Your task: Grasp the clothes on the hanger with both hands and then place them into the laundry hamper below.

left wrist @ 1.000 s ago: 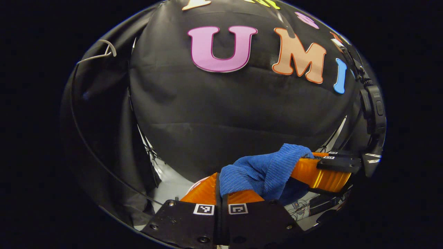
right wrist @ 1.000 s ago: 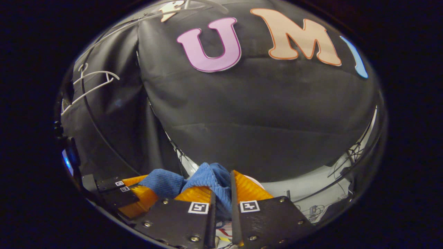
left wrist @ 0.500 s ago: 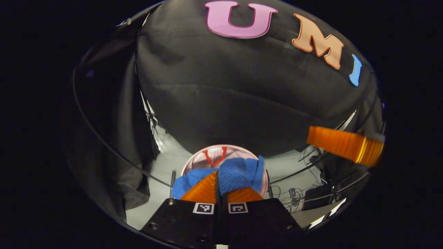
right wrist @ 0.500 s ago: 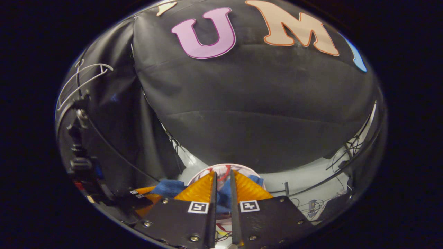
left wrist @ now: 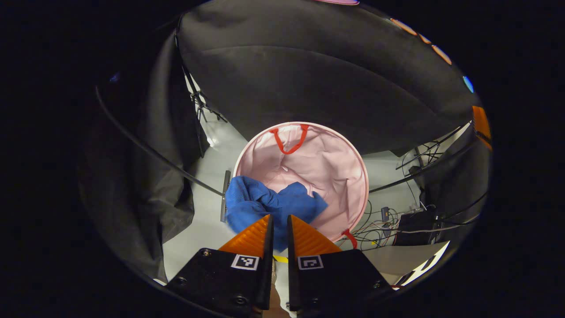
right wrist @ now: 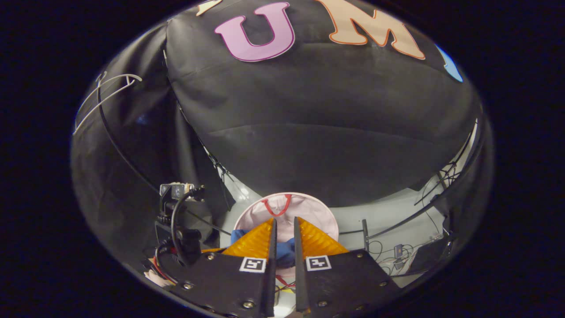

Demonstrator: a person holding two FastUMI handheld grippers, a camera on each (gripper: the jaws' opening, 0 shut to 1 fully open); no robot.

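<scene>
The blue ribbed garment [left wrist: 260, 203] lies crumpled in the near left part of the round pink hamper [left wrist: 348, 172], with one fold over its left rim. My left gripper [left wrist: 278, 216] hovers above it, orange fingers a narrow gap apart and pinching nothing. My right gripper [right wrist: 284, 219] stands higher over the hamper [right wrist: 311, 212], fingers also slightly apart; a bit of the blue garment [right wrist: 237, 236] shows far below. One of its orange fingers [left wrist: 481, 121] appears at the right edge of the left gripper view. A bare white hanger [right wrist: 106, 95] hangs up left.
The hamper has red handles [left wrist: 289, 141] and stands on a pale floor [left wrist: 207, 221]. Cables and a black box [left wrist: 415, 221] lie to its right. Thin black rods [left wrist: 145, 150] cross in front of the black cloth wall. The left gripper's body with its cables [right wrist: 178, 229] is at the right gripper's lower left.
Both grippers tipped down toward the hamper. The left fingers parted and the blue garment dropped from them into the hamper; the right gripper drew away from it earlier.
</scene>
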